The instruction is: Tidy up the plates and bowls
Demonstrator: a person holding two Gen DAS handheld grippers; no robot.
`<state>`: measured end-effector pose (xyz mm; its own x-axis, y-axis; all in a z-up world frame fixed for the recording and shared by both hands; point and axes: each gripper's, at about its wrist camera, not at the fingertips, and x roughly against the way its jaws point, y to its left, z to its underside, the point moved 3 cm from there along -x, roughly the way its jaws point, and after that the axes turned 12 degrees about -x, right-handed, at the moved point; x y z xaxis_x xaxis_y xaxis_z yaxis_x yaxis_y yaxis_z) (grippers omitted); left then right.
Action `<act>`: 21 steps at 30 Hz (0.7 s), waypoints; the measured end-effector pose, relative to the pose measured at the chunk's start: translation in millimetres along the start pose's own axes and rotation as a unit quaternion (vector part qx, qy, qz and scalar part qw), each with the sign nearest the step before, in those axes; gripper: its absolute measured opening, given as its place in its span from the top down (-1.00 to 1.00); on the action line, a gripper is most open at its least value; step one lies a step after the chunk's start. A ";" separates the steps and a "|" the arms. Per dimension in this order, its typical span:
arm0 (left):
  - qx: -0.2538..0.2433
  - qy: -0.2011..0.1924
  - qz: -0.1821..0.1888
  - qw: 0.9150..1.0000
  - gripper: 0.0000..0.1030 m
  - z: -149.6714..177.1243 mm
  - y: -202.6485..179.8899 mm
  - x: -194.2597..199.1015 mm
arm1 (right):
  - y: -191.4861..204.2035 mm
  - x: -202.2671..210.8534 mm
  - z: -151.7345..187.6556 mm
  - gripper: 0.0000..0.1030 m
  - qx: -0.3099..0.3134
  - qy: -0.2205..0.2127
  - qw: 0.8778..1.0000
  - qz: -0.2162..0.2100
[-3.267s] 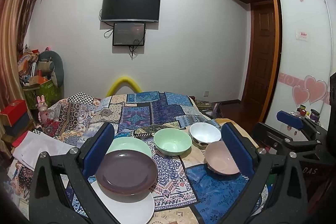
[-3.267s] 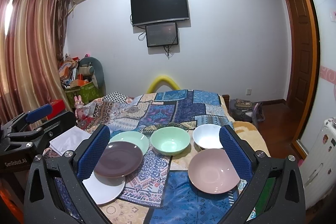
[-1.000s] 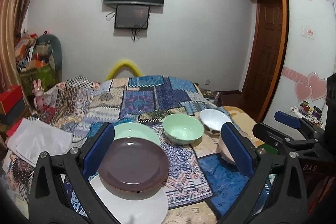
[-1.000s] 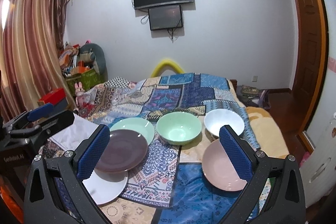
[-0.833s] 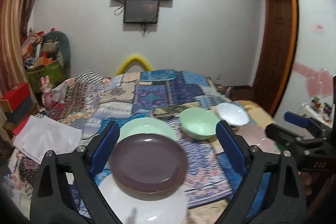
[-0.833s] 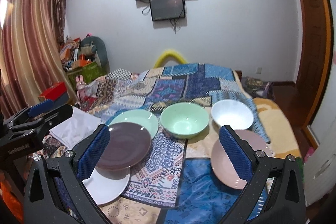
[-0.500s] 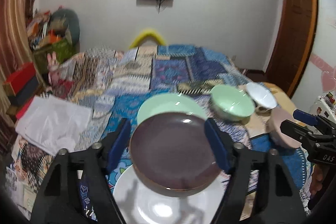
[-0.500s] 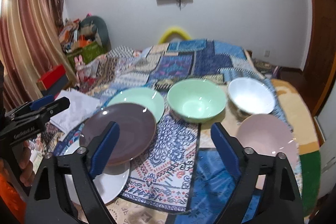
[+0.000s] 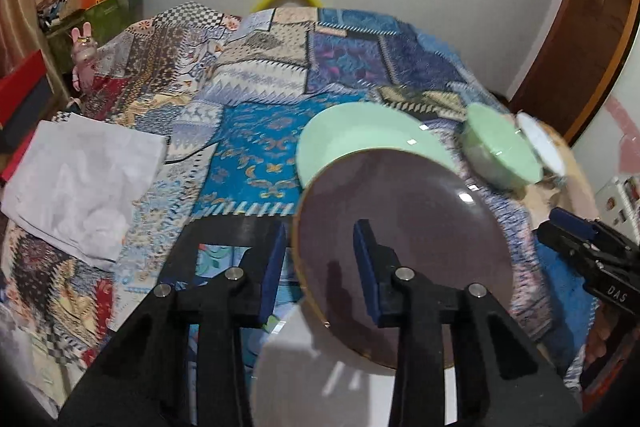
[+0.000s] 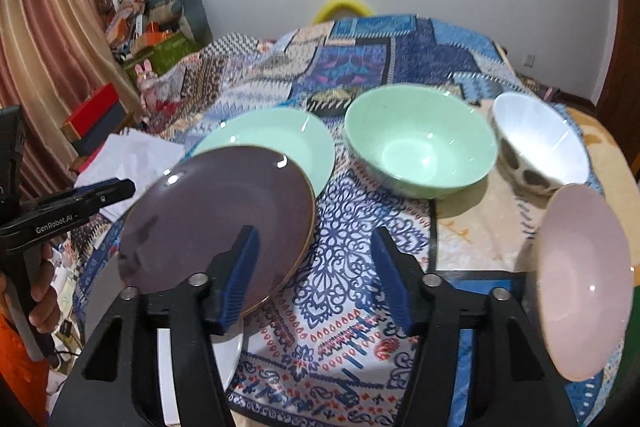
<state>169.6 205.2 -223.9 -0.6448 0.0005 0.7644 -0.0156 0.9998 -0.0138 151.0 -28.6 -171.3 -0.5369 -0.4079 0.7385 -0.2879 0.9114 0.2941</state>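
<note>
A dark purple plate (image 9: 404, 251) lies tilted over a white plate (image 9: 320, 379) and a pale green plate (image 9: 360, 143) on the patterned quilt. My left gripper (image 9: 320, 259) is open, its jaws straddling the purple plate's left rim without closing on it. A green bowl (image 10: 416, 143), a white bowl (image 10: 540, 143) and a pink plate (image 10: 576, 279) sit to the right. My right gripper (image 10: 316, 263) is open and empty above the quilt, between the purple plate (image 10: 212, 223) and the pink plate.
A white cloth (image 9: 80, 179) lies on the bed's left side. Boxes, bags and a pink toy rabbit (image 9: 84, 47) crowd the left wall. A wooden door (image 9: 580, 39) stands at right. The quilt (image 9: 280, 39) stretches behind the dishes.
Both grippers have dropped and moved forward toward the dishes. Both jaws have narrowed. The left gripper now straddles the purple plate's rim.
</note>
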 end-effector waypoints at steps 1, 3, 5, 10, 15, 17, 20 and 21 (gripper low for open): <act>-0.003 0.003 -0.001 1.000 0.32 0.0 1.3 -2.5 | -0.1 -4.9 0.2 -0.02 -0.004 0.007 1.000 -0.002; -0.005 0.014 0.013 1.000 0.32 0.5 4.2 -9.4 | 0.1 -14.1 2.4 0.07 -0.011 0.025 1.000 -0.009; -0.004 0.023 0.018 1.000 0.33 0.4 7.0 -15.5 | -1.0 -21.2 4.4 0.11 -0.018 0.040 0.999 -0.011; -0.001 0.043 0.036 0.998 0.54 1.4 12.6 -29.2 | -1.1 -30.1 8.0 0.25 -0.026 0.059 0.998 -0.018; 0.004 0.059 0.057 0.997 0.67 3.4 16.7 -38.7 | 2.4 -38.7 9.5 0.39 -0.029 0.074 0.996 -0.027; 0.006 0.061 0.066 0.996 0.69 3.1 17.8 -39.7 | 2.9 -39.3 10.1 0.39 -0.030 0.077 0.996 -0.031; 0.005 0.066 0.076 0.995 0.69 1.6 17.8 -43.4 | 4.3 -41.5 10.5 0.40 -0.030 0.082 0.995 -0.038; 0.005 0.069 0.082 0.994 0.68 1.1 17.7 -45.1 | 5.7 -42.4 10.3 0.44 -0.030 0.083 0.995 -0.040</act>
<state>197.6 222.8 -259.3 -0.5290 0.1666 0.8321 0.0732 0.9858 -0.1509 163.9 -6.7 -207.2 -0.3751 -0.4690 0.7996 -0.2739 0.8801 0.3878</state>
